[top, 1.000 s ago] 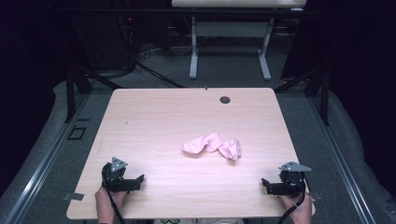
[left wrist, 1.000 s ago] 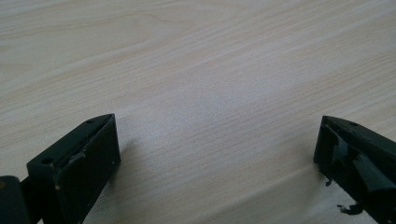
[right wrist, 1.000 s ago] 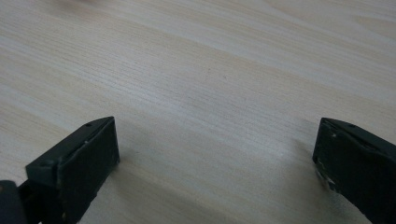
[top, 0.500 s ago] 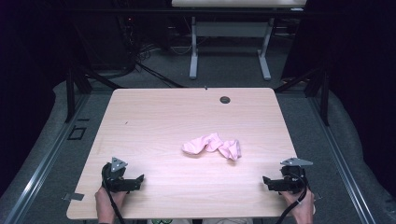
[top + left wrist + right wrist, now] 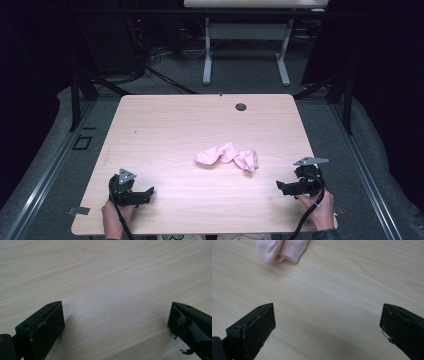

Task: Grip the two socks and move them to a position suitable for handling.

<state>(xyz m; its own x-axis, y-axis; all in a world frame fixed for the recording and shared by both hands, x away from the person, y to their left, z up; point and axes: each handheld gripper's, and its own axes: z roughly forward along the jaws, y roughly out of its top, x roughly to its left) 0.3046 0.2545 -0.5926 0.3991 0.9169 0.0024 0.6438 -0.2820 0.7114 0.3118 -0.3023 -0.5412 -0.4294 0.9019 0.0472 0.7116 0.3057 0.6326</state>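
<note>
High view shows us the pink cloth (image 5: 227, 156) between our left gripper (image 5: 145, 194) and right gripper (image 5: 281, 186); both jaws are wide apart, holding nothing.

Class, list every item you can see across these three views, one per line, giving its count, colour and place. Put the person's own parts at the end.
pink cloth: one, pale pink, crumpled, lying near the middle of the table, nearer the right side; its end also shows at the top of the right gripper view.
table: one, light wood grain, centre of the high view.
round hole: one, dark, near the table's far edge.
second table: one, white legs, on the floor beyond.
cables: several, black, on the floor at far left.
left tongs: one, black, near left corner, open, on bare wood.
right tongs: one, black, near right corner, open, aimed towards the cloth.
hands: two, at the near edge.
</note>
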